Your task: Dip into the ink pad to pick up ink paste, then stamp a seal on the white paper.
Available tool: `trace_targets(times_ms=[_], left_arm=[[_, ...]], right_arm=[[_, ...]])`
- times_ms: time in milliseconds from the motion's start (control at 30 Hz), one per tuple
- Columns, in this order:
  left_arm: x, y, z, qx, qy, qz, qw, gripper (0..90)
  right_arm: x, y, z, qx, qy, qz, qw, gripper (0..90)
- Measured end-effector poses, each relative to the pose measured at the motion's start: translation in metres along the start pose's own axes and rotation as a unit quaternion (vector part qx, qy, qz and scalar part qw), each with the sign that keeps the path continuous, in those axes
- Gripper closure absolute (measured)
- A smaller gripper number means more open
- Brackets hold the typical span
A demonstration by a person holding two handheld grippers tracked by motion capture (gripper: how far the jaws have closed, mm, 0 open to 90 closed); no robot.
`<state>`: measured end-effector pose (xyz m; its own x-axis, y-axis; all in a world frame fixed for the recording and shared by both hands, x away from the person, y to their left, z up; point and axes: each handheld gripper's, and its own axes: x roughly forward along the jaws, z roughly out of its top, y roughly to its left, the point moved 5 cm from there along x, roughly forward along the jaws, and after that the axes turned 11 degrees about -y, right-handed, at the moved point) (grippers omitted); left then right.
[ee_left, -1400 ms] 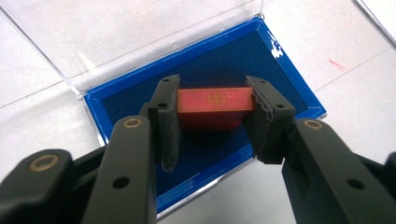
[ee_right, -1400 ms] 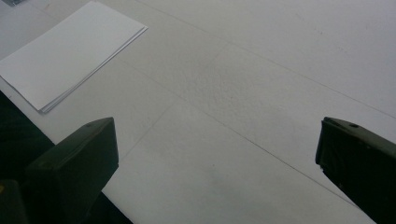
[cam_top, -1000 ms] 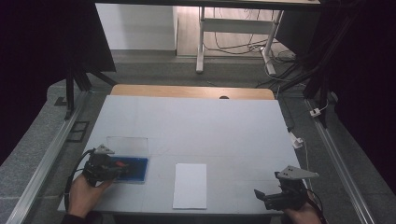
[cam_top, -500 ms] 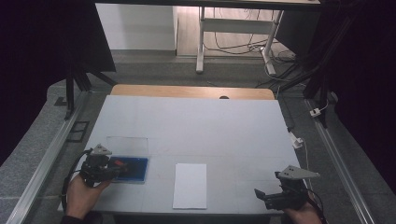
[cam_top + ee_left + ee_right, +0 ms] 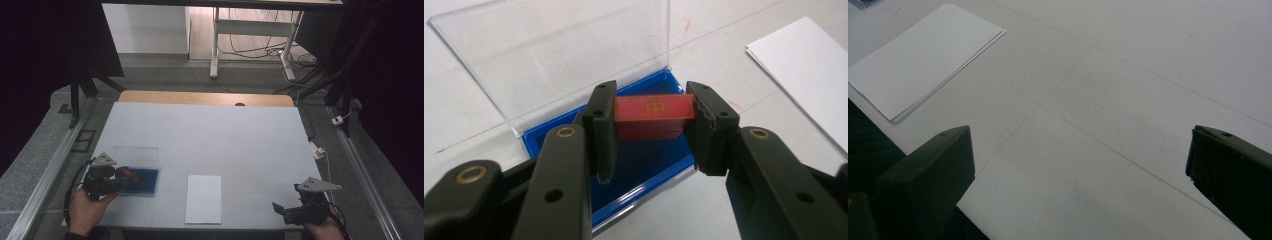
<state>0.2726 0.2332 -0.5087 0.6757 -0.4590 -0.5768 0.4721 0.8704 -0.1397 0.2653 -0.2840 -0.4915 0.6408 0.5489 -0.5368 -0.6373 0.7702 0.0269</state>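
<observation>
Our left gripper (image 5: 651, 125) is pinching a small red block (image 5: 655, 111) with a gold mark on its face, one pad on each end, and holds it just above the blue tray (image 5: 644, 165) of an open case. In the high view a second ago this gripper (image 5: 127, 176) sat a touch farther up the table, over the far part of the tray (image 5: 145, 181); it has since drawn back slightly toward us with its grip unchanged. We judge the block is either being lifted out of the case or about to be set into it, and we cannot tell which. Below the block the tray's blue floor looks bare; we see nothing else in it. Just beyond the block the clear lid (image 5: 554, 55) lies folded back flat on the white table (image 5: 724, 45). Off to the right of the gripper a stack of white paper (image 5: 809, 65) lies apart from the case. Farther right, our right gripper (image 5: 287, 212) rests near the table's front edge with jaws spread wide and nothing between them.
</observation>
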Motion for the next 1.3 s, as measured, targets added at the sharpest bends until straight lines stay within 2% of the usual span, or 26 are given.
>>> trace_targets(times_ms=[567,867,1067,1300], left_arm=[[-0.003,-0.019,0.013,0.029,-0.019,-0.016,0.9993,58.3],[0.0,-0.036,0.022,0.048,-0.024,-0.034,0.998,58.3],[0.005,-0.043,0.026,0.048,-0.029,-0.048,0.9973,58.3],[0.015,-0.058,0.031,0.058,-0.026,-0.073,0.9953,58.3]], right_arm=[[0.001,0.001,0.0,-0.003,0.005,0.0,1.0,0.0],[0.001,0.001,0.0,-0.003,0.006,0.0,1.0,0.0],[0.001,0.0,0.0,0.0,0.005,0.0,1.0,0.0],[0.001,0.0,0.0,0.001,0.005,0.0,1.0,0.0]])
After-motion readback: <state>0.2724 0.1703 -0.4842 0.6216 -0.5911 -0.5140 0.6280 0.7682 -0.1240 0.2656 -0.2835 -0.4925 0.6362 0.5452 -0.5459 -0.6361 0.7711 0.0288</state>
